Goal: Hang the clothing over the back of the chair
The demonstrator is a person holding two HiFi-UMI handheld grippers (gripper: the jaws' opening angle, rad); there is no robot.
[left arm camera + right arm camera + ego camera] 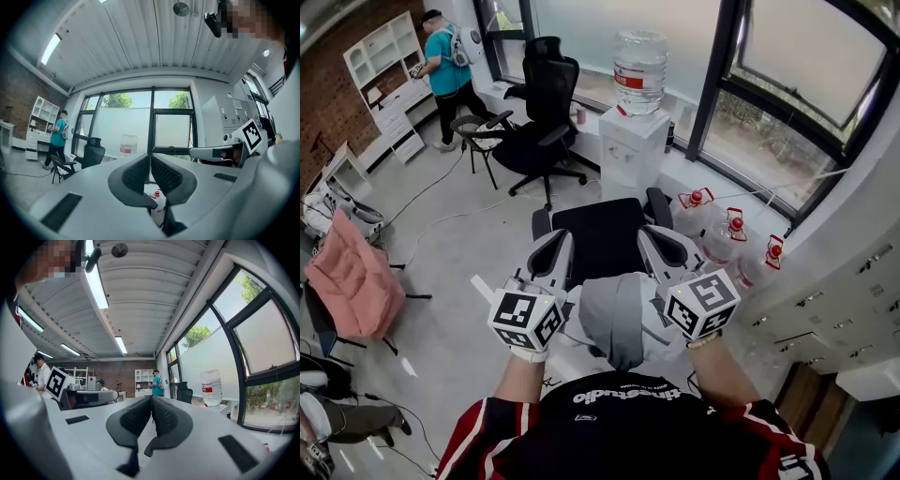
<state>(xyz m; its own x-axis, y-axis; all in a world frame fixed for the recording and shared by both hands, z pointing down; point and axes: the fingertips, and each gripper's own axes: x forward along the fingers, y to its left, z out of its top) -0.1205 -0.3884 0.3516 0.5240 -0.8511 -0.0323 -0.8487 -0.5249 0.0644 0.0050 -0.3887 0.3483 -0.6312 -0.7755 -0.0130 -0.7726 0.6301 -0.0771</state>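
A grey and white garment [614, 319] lies draped over the back of a black office chair [602, 239] right in front of me, its grey part in the middle. My left gripper [555, 246] is held up at the garment's left side and my right gripper [659, 242] at its right side, both tilted up and away from the cloth. In the left gripper view the left gripper [150, 158] is shut, pads meeting with nothing between them. The right gripper [151, 400] is likewise shut and holds nothing.
A water dispenser [635, 141] with a big bottle stands beyond the chair. Spare water jugs [731, 234] sit by the window at right. A second black chair [539, 122] and a person in a teal shirt [445, 66] are at far left, pink cloth [356, 286] on a chair nearer left.
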